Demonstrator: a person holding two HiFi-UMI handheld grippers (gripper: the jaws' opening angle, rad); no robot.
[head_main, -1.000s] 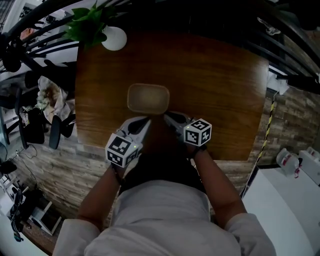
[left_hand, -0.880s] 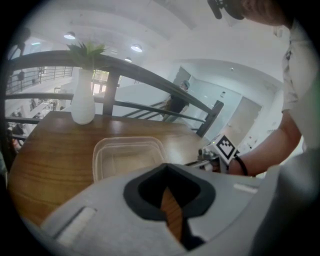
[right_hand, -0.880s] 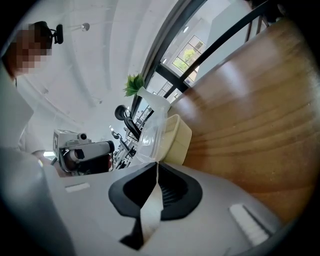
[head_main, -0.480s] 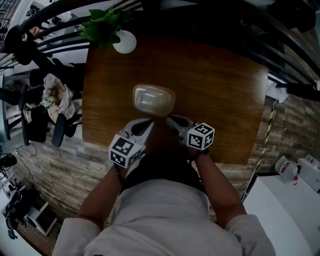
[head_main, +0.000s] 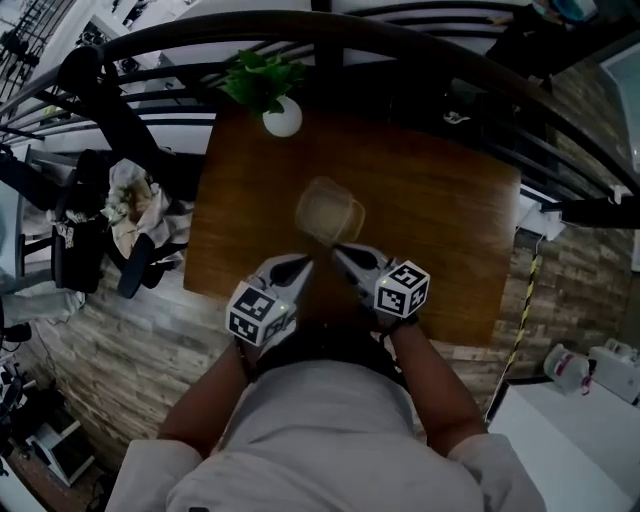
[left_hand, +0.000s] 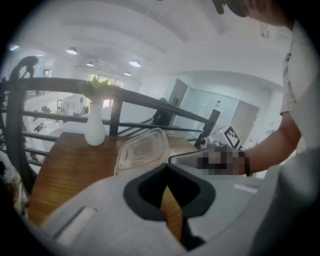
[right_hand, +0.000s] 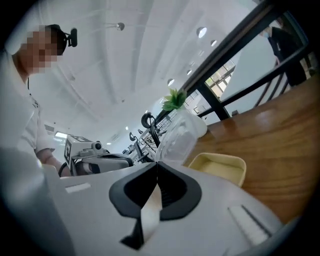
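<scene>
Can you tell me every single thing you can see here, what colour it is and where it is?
table: one, brown wood, under everything else
vase: one, white, at the table's far edge
plant: one, green, in the vase
tub: one, beige, open, on the table ahead of the grippers
clear lid: one, see-through, tilted up above the tub, its edge at the right gripper's tips
railing: one, black, curving behind the table
left gripper: one, grey, jaws together on nothing, near the tub
right gripper: one, grey, jaws shut on the clear lid
arms: two, bare below white sleeves, holding the grippers
</scene>
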